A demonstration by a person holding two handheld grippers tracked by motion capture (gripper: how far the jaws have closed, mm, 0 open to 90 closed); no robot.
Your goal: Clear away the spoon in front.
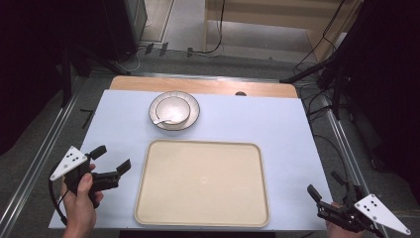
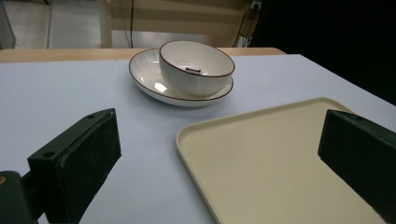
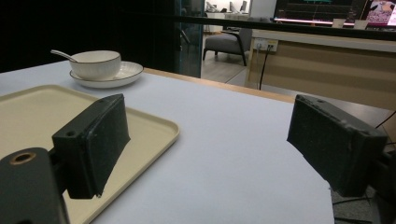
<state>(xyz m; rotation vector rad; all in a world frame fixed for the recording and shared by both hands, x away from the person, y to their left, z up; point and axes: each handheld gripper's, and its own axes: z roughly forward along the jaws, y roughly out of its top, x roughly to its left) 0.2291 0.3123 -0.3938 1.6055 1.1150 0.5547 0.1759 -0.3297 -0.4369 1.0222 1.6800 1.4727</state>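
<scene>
Bare tray (image 1: 202, 183) lies nearest; beyond, bowl (image 1: 172, 110) holds spoon (image 1: 162, 120), on plate (image 1: 191, 118).

Bowl (image 1: 172, 109) on plate (image 1: 190, 120), spoon (image 1: 162, 120) seemingly inside, behind the tray (image 1: 148, 198) on the table (image 1: 287, 129).

indoor lab or office-type workspace, staged for recording. table (image 1: 297, 129) with pale blue-white cover sits on grey carpet between metal floor rails (image 1: 34, 163) at left and right of the high view. black cables (image 1: 317, 59) and dark stand legs (image 1: 307, 74) crowd the upper right; more cables at top centre. upper right of the right gripper view: long wooden counter (image 3: 327, 60) with wall sockets (image 3: 264, 44), lit screens (image 3: 322, 9) above it, a grey armchair (image 3: 224, 44) at top centre.
</scene>
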